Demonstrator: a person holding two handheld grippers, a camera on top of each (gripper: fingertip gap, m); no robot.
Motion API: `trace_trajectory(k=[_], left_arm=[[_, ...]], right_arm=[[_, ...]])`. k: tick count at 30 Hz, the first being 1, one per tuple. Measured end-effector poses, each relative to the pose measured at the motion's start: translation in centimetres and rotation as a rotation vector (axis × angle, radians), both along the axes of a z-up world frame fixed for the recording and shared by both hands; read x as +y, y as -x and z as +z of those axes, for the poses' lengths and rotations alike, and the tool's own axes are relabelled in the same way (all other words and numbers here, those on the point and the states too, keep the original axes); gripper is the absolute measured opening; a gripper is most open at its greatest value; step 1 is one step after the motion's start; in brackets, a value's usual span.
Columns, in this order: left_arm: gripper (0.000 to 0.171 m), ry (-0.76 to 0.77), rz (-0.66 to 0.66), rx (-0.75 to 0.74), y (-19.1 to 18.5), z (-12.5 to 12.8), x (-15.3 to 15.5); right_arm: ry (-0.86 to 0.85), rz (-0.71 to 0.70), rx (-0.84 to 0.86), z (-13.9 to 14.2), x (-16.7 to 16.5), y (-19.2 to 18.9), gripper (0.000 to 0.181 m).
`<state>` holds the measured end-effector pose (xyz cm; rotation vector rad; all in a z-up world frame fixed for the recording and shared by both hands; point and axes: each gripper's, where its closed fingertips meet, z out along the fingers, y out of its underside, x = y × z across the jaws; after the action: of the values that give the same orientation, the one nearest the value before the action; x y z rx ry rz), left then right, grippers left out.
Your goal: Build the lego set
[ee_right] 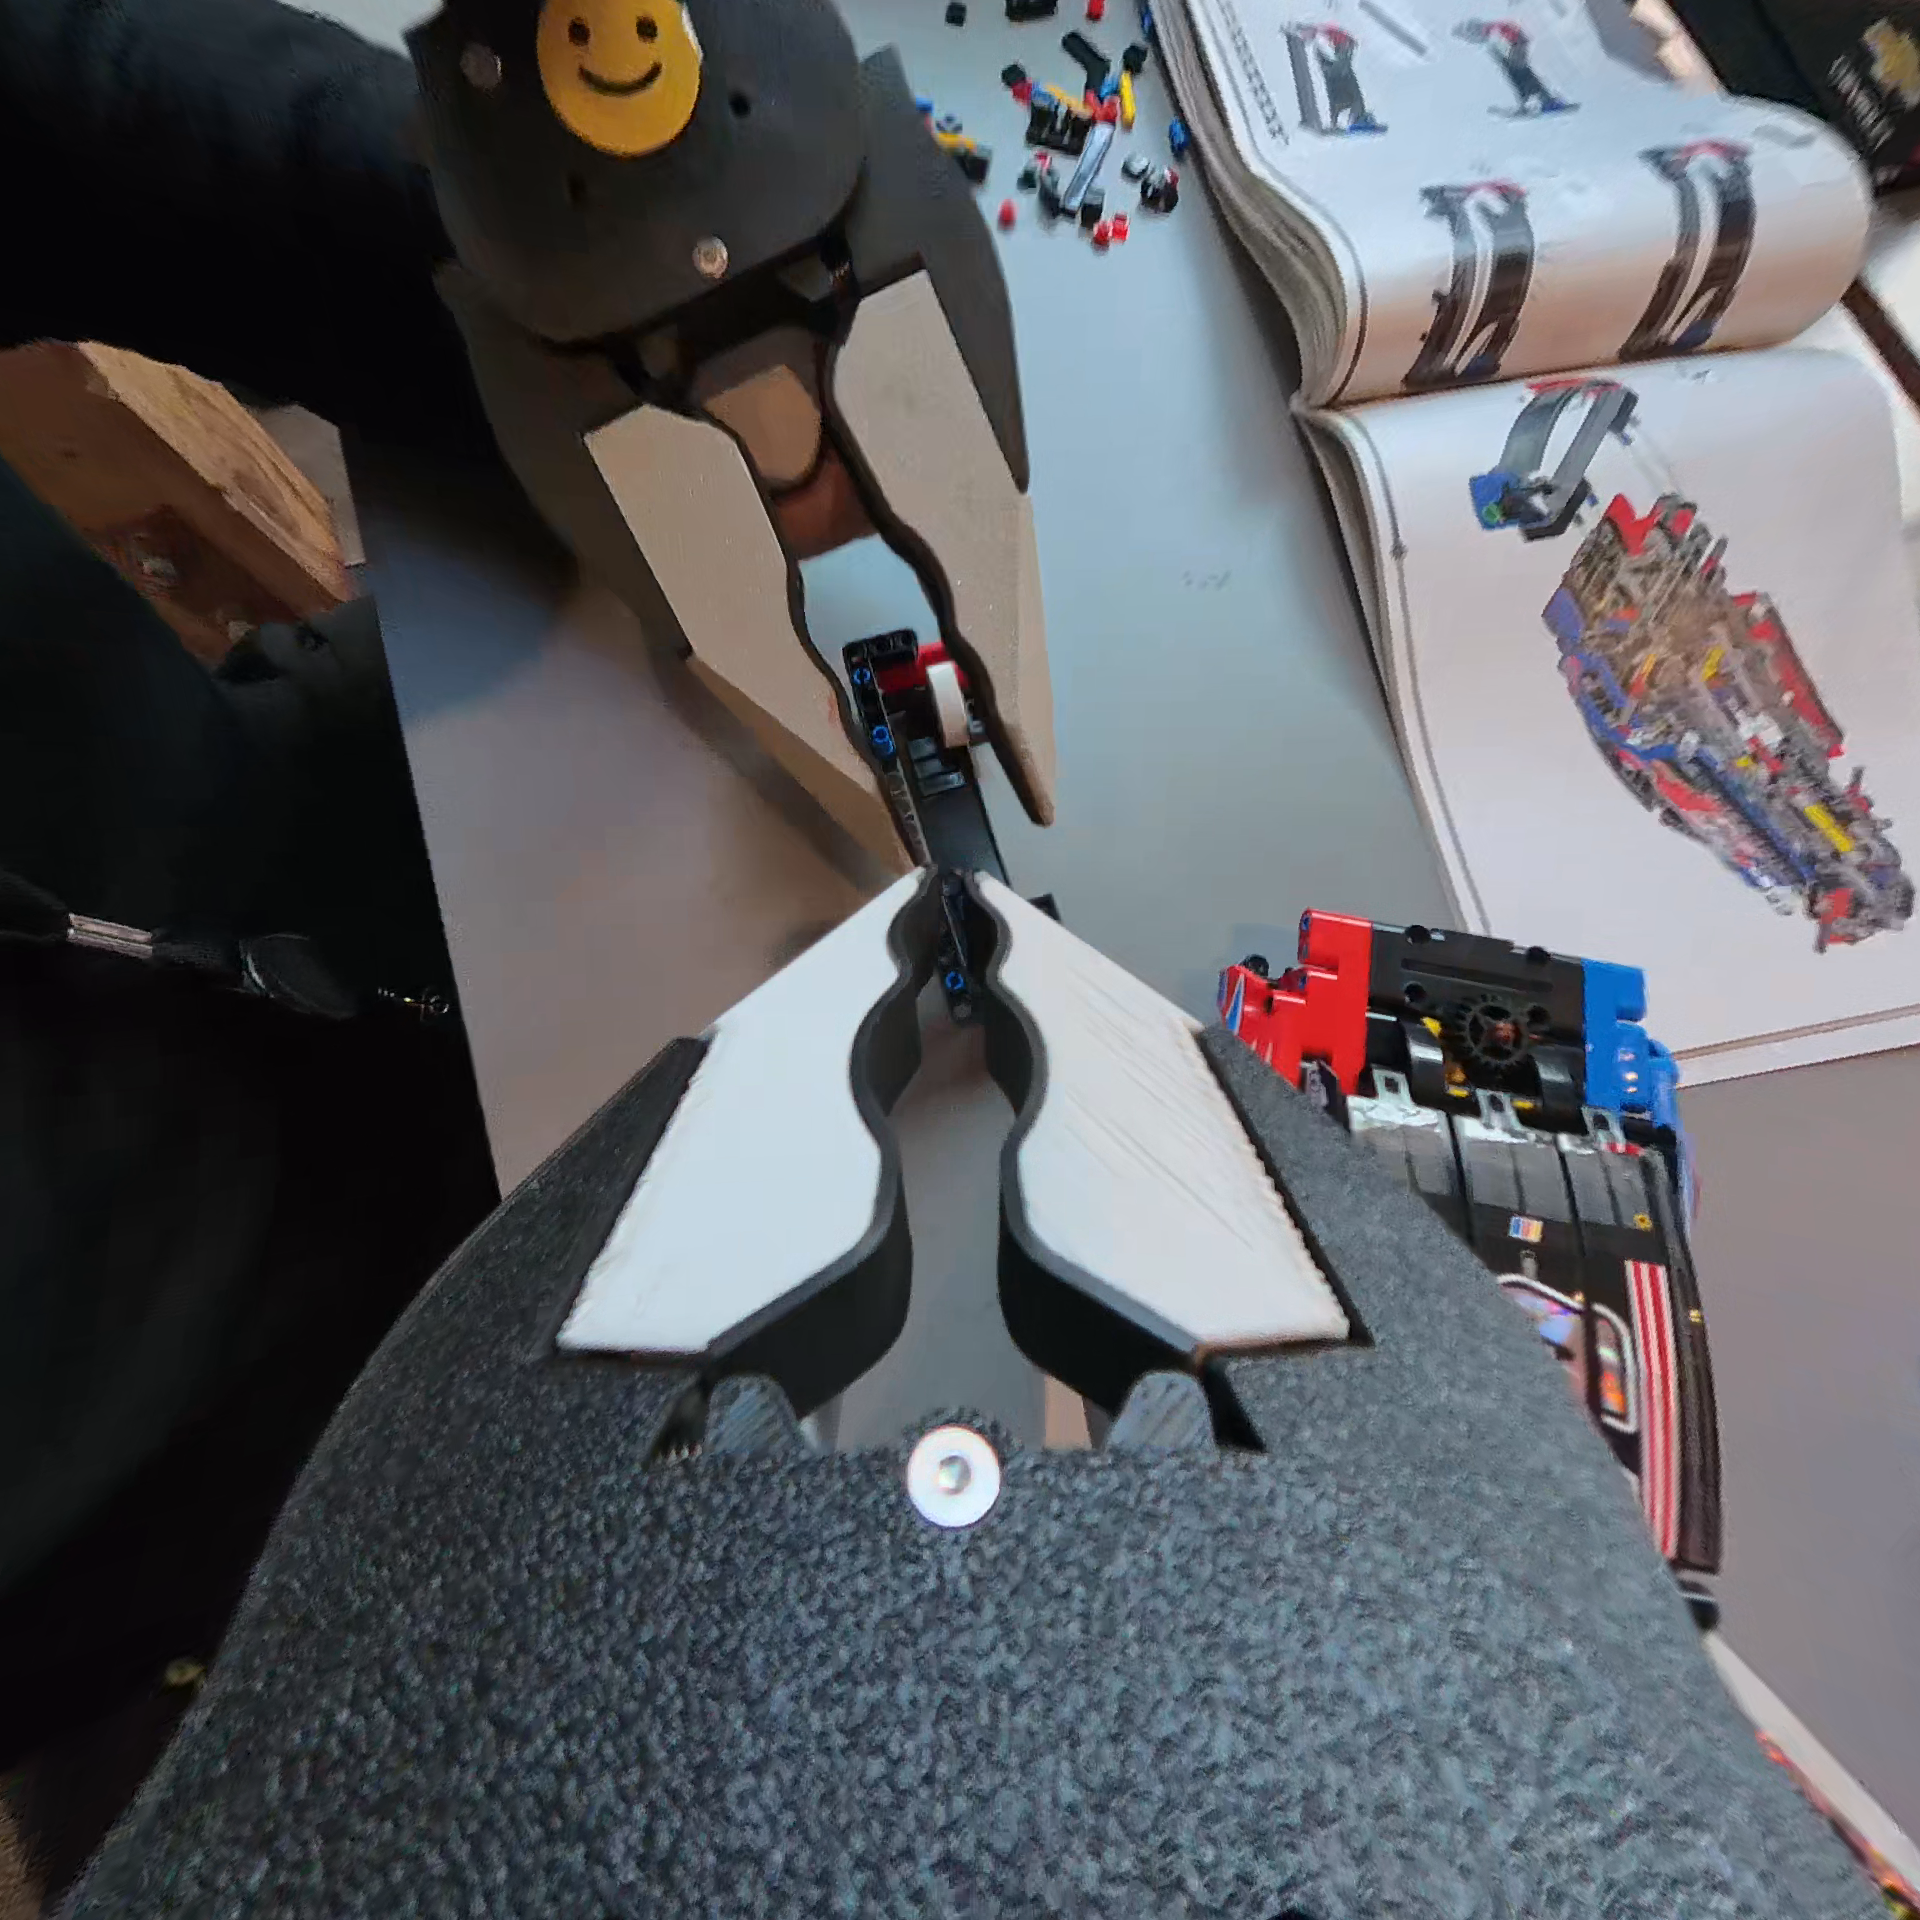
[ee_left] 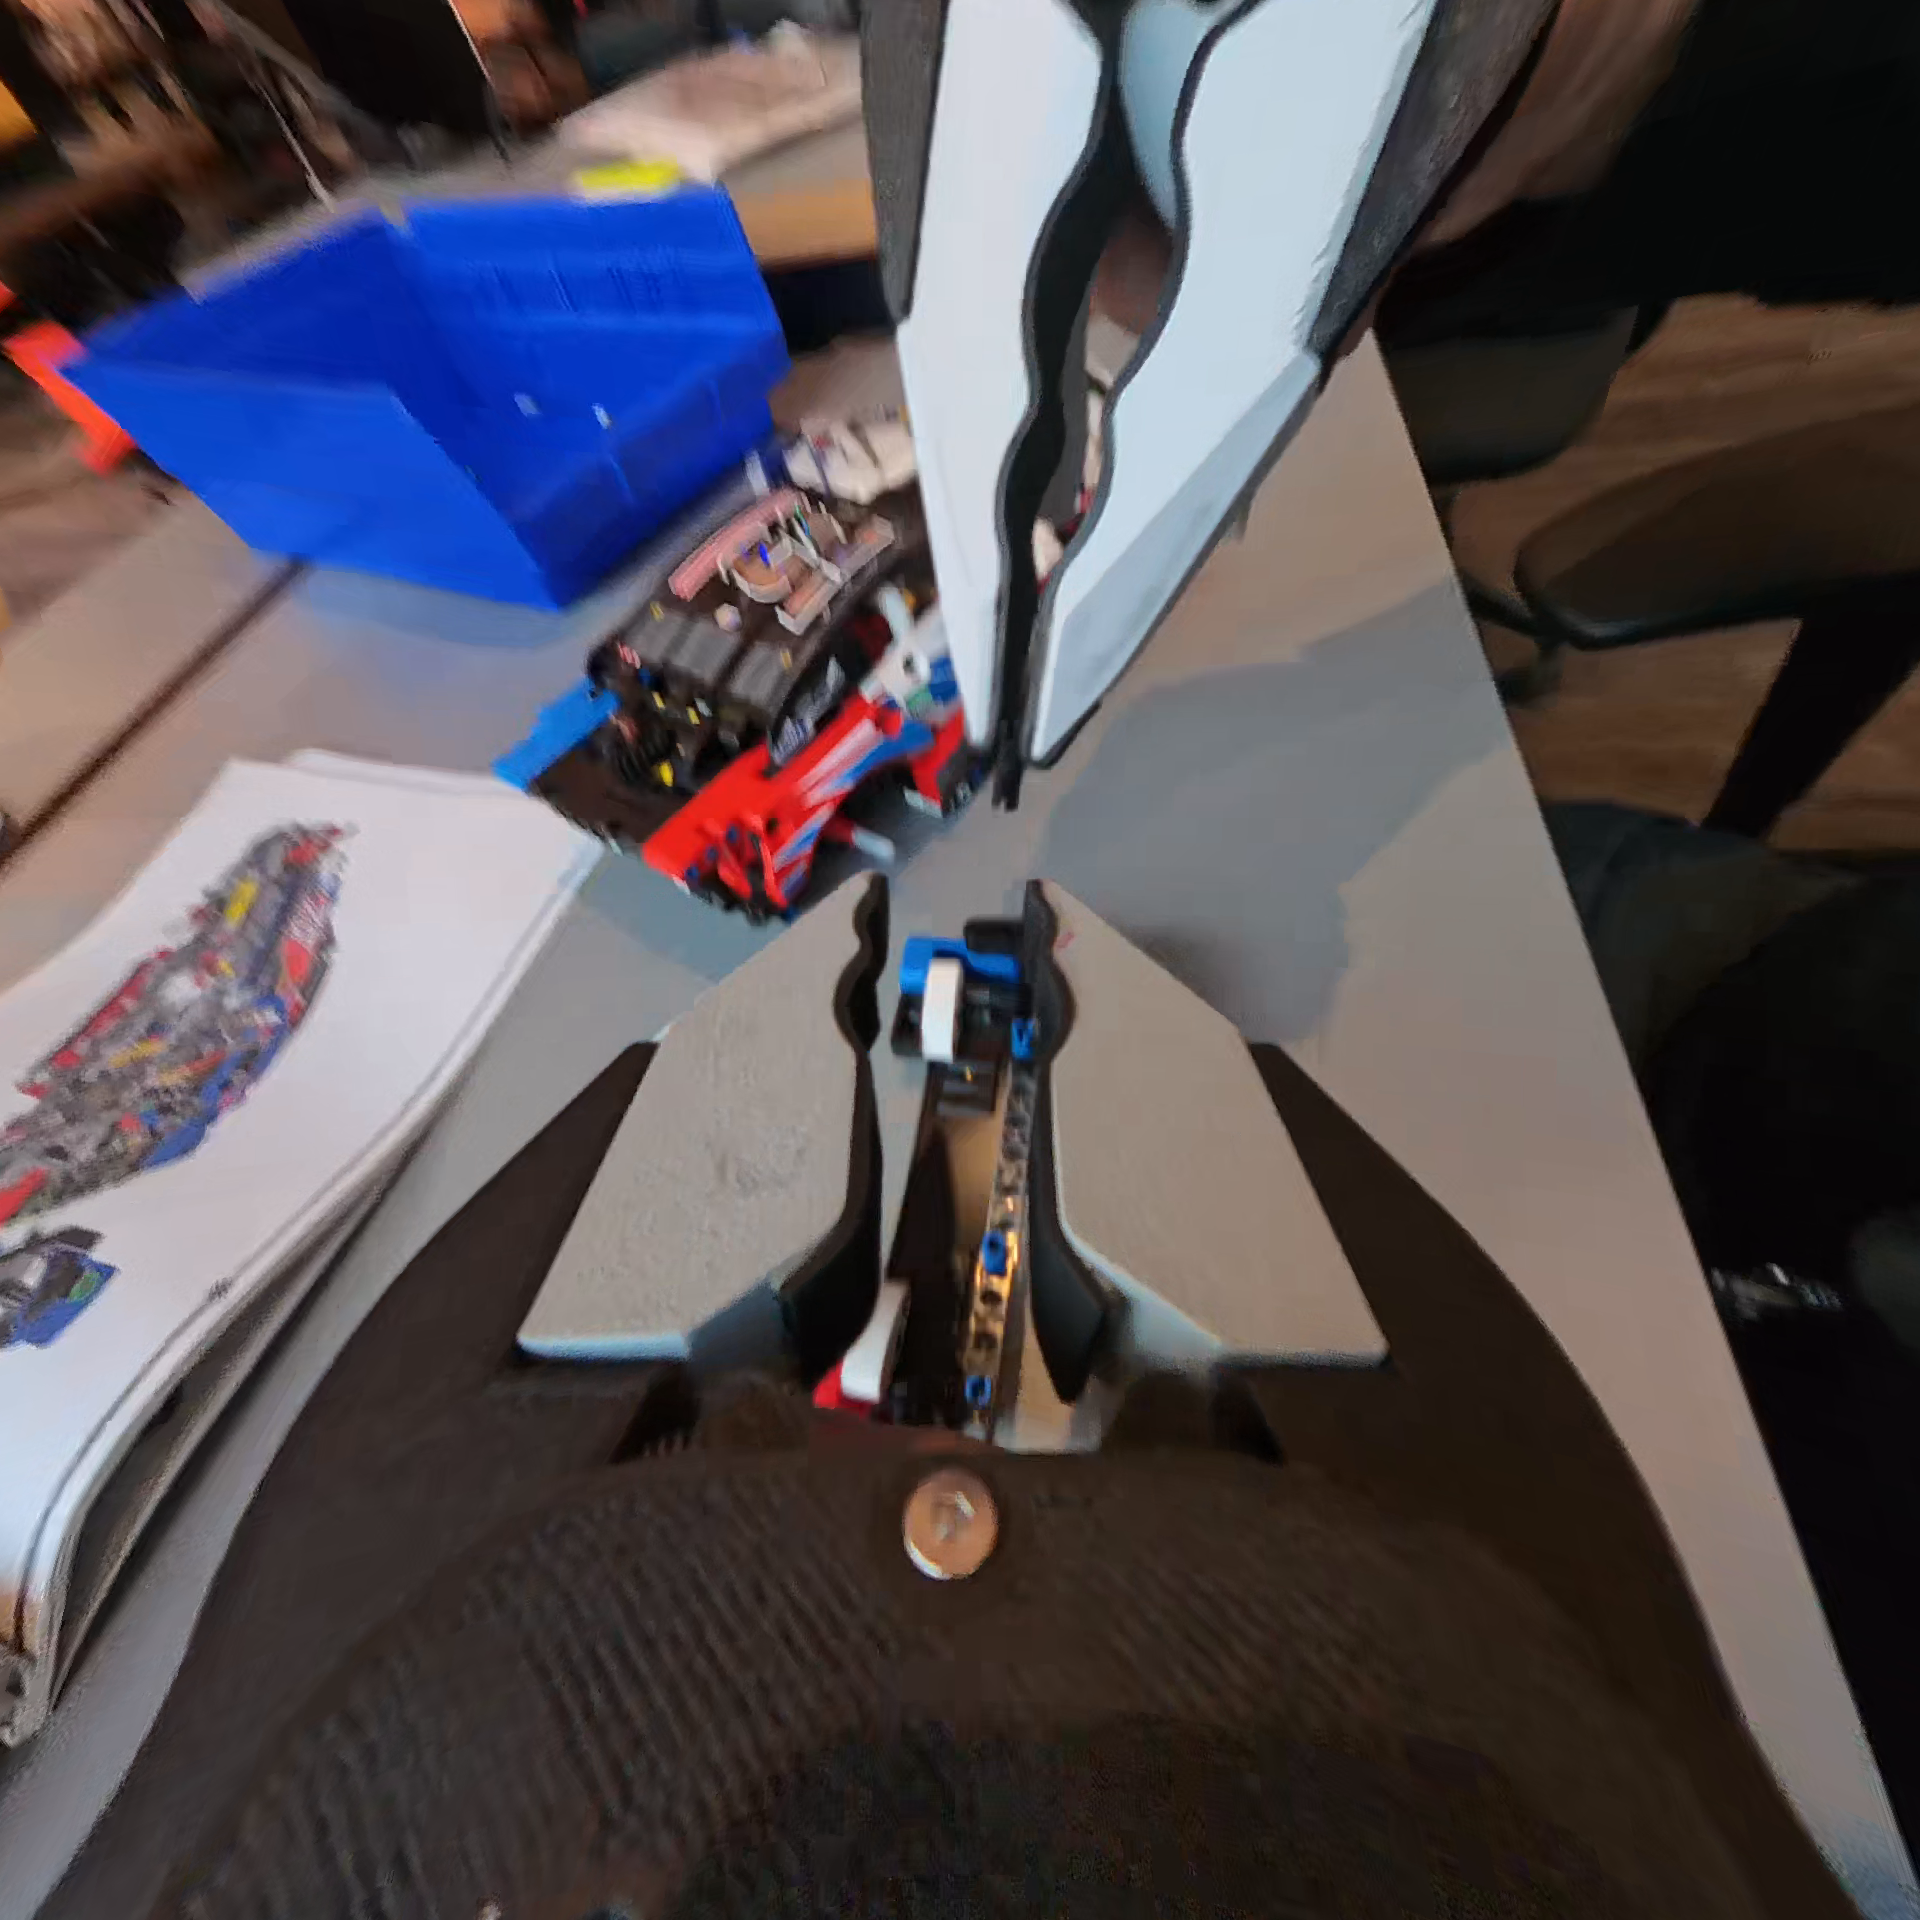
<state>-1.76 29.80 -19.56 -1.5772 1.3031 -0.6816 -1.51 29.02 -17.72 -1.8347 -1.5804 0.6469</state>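
Note:
A slim black lego sub-assembly [ee_left: 940, 1003] with blue pins, a white part and a blue end piece lies between the fingers of my left gripper [ee_left: 956, 904], which is shut on it. My right gripper [ee_right: 951, 888] is shut on the far tip of the same sub-assembly [ee_right: 914, 727]. It comes in from above in the left wrist view [ee_left: 1013, 774]. The left gripper [ee_right: 971, 840], with a yellow smiley disc, faces it in the right wrist view. Both hold the part just above the grey table [ee_left: 1299, 831]. The larger red, black and blue car model [ee_right: 1475, 1060] stands beside them [ee_left: 769, 717].
An open instruction book [ee_right: 1662, 623] lies beyond the model and also shows at the left in the left wrist view [ee_left: 208, 1039]. A blue bin [ee_left: 468, 364] stands behind the model. Several loose small pieces [ee_right: 1081, 114] lie scattered. A wooden block [ee_right: 177, 488] and the table edge [ee_left: 1507, 727] are close. The tips of both grippers are at nearly the same place.

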Motion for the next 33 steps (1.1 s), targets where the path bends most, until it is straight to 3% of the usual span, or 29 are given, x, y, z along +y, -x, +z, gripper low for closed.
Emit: trace_trajectory(k=[3,11,14,23,33], left_arm=[[0.026,0.095,-0.048,0.157,1.2,-2.8,-0.3],[0.021,0.040,-0.075,0.361,1.0,-6.4,-1.1],[0.006,0.023,-0.067,0.374,0.8,-6.6,-0.9],[0.006,0.155,-0.120,0.318,1.1,-6.7,-0.9],[0.006,0.169,-0.133,0.296,0.9,-6.8,-0.8]], right_arm=[[0.080,-0.013,-0.041,-2.1,-0.1,-0.1,0.004],[0.107,0.021,-0.126,-5.4,-0.3,0.2,0.005],[0.086,0.031,-0.154,-6.0,0.0,0.2,0.005],[0.055,0.082,-0.206,-6.1,0.3,0.4,0.005],[-0.128,0.280,-0.331,-6.3,0.1,0.5,0.005]])
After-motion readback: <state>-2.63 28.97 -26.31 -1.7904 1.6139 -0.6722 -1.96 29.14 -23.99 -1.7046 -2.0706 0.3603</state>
